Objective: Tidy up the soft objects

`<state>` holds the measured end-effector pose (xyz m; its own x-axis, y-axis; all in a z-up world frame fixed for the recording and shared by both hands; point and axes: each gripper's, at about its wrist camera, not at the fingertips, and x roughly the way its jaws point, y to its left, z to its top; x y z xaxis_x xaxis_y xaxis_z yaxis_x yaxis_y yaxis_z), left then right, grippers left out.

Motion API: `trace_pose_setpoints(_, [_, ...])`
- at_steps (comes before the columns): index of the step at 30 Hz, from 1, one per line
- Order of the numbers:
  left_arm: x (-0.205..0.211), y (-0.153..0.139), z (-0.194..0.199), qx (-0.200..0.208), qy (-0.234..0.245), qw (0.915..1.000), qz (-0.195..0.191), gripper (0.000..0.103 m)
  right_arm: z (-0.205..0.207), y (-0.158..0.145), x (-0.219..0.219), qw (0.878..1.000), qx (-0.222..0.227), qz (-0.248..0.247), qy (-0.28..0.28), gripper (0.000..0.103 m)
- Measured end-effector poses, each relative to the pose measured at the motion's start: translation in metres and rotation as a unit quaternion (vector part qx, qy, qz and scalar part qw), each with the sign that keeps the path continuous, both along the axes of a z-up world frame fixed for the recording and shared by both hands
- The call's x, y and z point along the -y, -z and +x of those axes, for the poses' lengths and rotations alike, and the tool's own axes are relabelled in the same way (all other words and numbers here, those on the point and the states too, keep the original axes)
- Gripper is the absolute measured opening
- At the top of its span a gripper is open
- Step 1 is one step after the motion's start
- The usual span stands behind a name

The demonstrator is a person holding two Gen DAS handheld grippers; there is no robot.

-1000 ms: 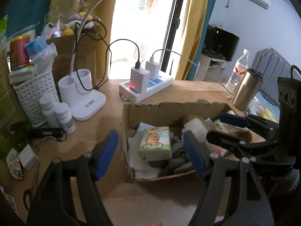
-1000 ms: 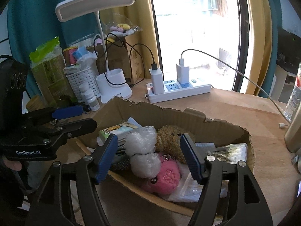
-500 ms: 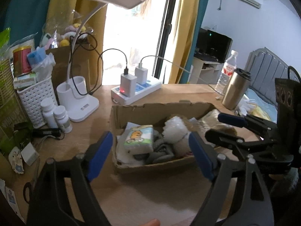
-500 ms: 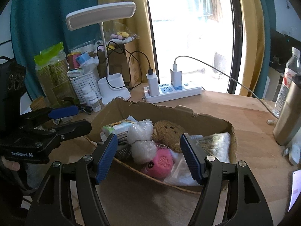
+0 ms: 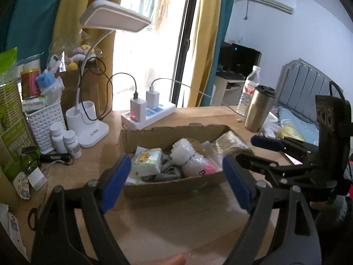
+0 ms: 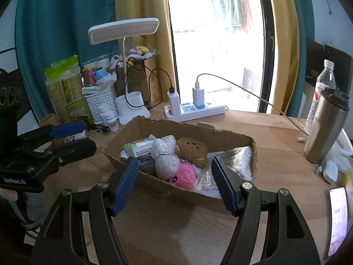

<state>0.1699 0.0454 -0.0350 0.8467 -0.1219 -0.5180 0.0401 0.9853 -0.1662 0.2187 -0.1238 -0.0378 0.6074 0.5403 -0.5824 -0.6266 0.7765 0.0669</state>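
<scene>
A torn cardboard box (image 6: 231, 138) on the wooden bench (image 6: 264, 130) holds the soft things: a pink plush (image 6: 184, 175), a brown bear (image 6: 192, 149), bubble wrap (image 6: 165, 154) and a tissue pack (image 5: 146, 161). On the near side of the box, the left tongs (image 5: 174, 182), just widened, and the right tongs (image 6: 175, 186) both stand spread, pinching nothing.

Wooden table (image 6: 275, 132) with cardboard box (image 6: 222, 135), power strip (image 6: 198, 111), lamp base (image 6: 132, 110).

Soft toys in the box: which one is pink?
The round pink plush with black eyes, at the box's near edge; the bear behind it is brown.
</scene>
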Motion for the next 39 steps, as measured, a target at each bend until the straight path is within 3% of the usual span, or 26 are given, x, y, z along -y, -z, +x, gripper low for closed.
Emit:
trace_pose_setpoints(16, [0.001, -0.013, -0.043, 0.032, -0.007, 0.9992, -0.022, 0.087, -0.042, -0.022, 0.024, 0.998, 0.039, 0.000, 0.052, 0.074])
trace_pose_setpoints(21, [0.008, -0.020, -0.059, 0.050, -0.005, 0.9987, -0.014, 0.096, -0.055, -0.028, 0.029, 0.997, 0.050, -0.001, 0.065, 0.076])
trace_pose_setpoints(39, [0.013, -0.042, -0.116, 0.105, -0.043, 0.9935, 0.011, 0.097, -0.121, -0.048, 0.055, 0.989, 0.101, 0.006, 0.105, 0.079])
